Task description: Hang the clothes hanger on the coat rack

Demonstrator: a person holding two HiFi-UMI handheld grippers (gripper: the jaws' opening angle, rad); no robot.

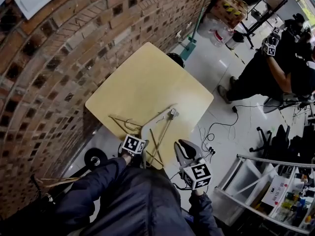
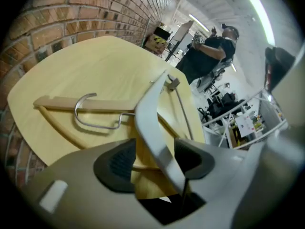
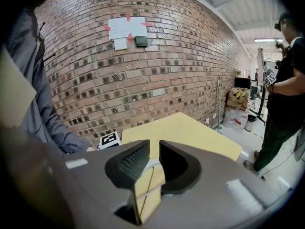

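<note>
Head view: left gripper (image 1: 141, 150) nose-down astride hanger (image 1: 158, 119).

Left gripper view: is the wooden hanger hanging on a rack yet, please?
No, the wooden hanger lies flat on the yellow table.

Lab-like workshop: brick wall (image 1: 44, 58), floor cables (image 1: 212, 128), metal rack (image 1: 268, 160), office chair (image 1: 266, 140), cardboard box (image 1: 229, 4).

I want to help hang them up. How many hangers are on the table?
2. A wooden hanger lies nearer the brick wall; a white hanger lies beside it, by the table's near edge. Others may be hidden.
</note>
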